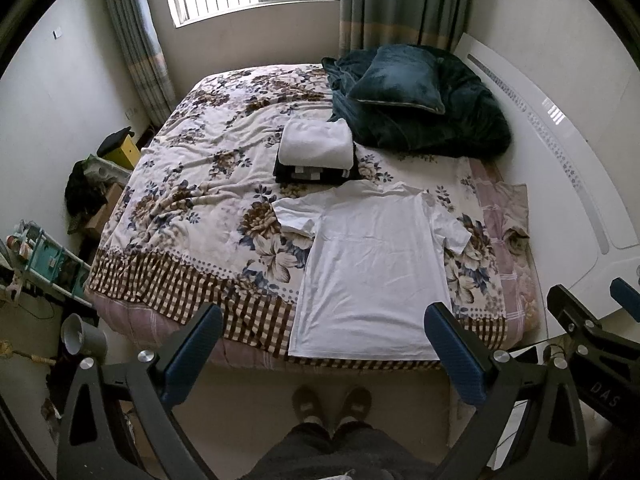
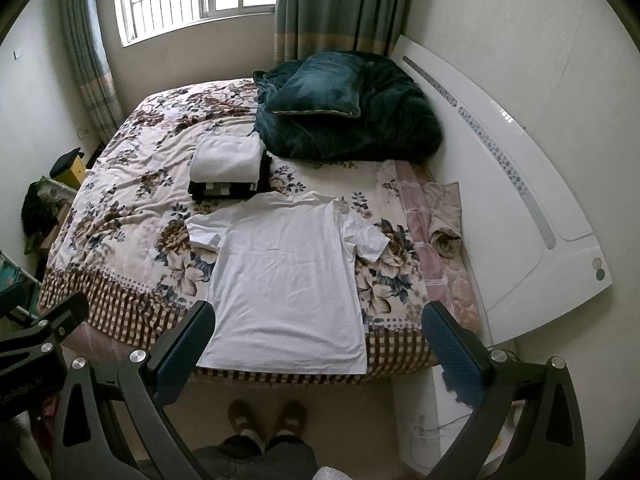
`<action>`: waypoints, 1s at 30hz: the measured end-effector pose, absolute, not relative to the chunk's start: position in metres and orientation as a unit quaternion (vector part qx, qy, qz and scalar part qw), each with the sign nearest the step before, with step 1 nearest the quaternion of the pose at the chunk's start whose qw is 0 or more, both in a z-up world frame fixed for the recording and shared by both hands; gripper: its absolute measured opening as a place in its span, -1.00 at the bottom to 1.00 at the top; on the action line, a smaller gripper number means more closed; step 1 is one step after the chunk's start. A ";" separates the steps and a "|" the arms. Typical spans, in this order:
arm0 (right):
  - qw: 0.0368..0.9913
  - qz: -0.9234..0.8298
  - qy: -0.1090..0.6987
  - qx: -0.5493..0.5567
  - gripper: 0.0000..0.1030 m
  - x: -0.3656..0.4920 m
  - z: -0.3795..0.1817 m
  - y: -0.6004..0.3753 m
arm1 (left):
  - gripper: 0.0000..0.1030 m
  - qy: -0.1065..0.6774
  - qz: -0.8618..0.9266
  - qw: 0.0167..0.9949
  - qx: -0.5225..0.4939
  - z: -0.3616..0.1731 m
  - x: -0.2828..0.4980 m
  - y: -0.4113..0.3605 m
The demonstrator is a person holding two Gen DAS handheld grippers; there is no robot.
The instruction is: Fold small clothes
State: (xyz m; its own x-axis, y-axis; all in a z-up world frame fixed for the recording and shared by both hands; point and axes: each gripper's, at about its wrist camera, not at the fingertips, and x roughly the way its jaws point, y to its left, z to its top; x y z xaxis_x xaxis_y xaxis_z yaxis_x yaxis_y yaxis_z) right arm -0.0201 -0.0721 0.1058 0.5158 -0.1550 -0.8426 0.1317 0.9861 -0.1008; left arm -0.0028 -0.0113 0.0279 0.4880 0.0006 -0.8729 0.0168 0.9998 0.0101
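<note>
A white T-shirt [image 1: 372,264] lies spread flat on the floral bedspread [image 1: 192,184], its hem at the near edge of the bed; it also shows in the right wrist view [image 2: 288,280]. Behind its collar sits a stack of folded clothes [image 1: 316,152], white on top of black, also in the right wrist view [image 2: 228,172]. My left gripper [image 1: 324,340] is open and empty, held above the floor in front of the hem. My right gripper [image 2: 320,344] is open and empty, also in front of the hem. The right gripper's fingers [image 1: 576,312] show at the left view's right edge.
A dark green quilt and pillow [image 1: 420,104] are piled at the bed's far right. A white headboard [image 1: 560,168] runs along the right wall. Shelves and clutter [image 1: 48,264] stand left of the bed. The person's feet [image 1: 332,404] are on the floor by the bed.
</note>
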 end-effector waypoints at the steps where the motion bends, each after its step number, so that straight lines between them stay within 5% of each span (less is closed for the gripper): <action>1: 0.871 -0.083 0.485 -0.012 1.00 -0.021 0.106 -0.072 | 1.00 0.505 -0.006 0.863 0.009 0.028 -0.003 -0.011; 22: 0.867 -0.082 0.492 -0.012 1.00 -0.024 0.101 -0.073 | 1.00 0.509 -0.010 0.861 0.007 0.023 -0.007 -0.018; 30: 0.860 -0.120 0.495 0.023 1.00 0.010 0.076 -0.090 | 1.00 0.487 -0.002 0.873 0.029 -0.016 0.053 -0.016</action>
